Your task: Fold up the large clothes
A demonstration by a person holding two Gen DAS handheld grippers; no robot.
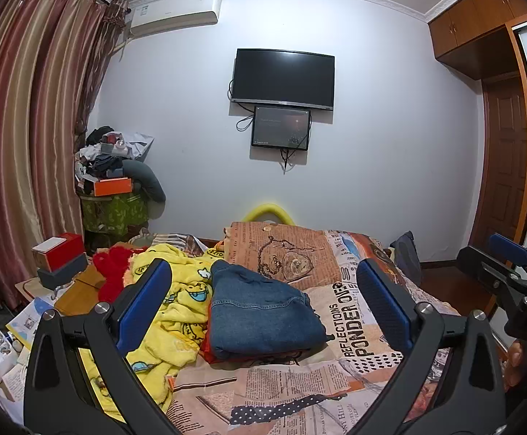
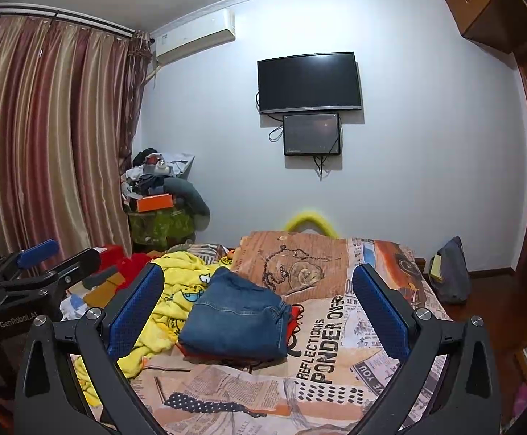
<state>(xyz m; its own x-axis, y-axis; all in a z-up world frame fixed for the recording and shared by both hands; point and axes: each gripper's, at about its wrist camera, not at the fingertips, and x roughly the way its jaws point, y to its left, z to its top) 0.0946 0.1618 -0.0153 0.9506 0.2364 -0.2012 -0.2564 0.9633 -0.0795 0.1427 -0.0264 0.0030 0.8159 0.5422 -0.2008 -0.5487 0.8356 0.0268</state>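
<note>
A folded blue denim garment [image 1: 263, 313] lies on top of a folded red-orange garment [image 1: 210, 353] on the bed; it also shows in the right wrist view [image 2: 236, 320]. A crumpled yellow cartoon-print garment [image 1: 172, 311] lies to its left, also in the right wrist view [image 2: 176, 286]. My left gripper [image 1: 263, 304] is open and empty, held above the bed in front of the denim. My right gripper [image 2: 259, 304] is open and empty, held the same way. Each gripper shows at the edge of the other's view [image 1: 510, 264] [image 2: 42, 268].
The bed has a newspaper-print cover [image 1: 350, 330]. A red fuzzy item [image 1: 112, 272] and boxes [image 1: 60, 257] sit at the left. A cluttered pile [image 1: 112, 174] stands by the curtains [image 1: 27, 127]. A TV [image 1: 283, 78] hangs on the far wall. A dark bag [image 2: 450, 272] sits at the right.
</note>
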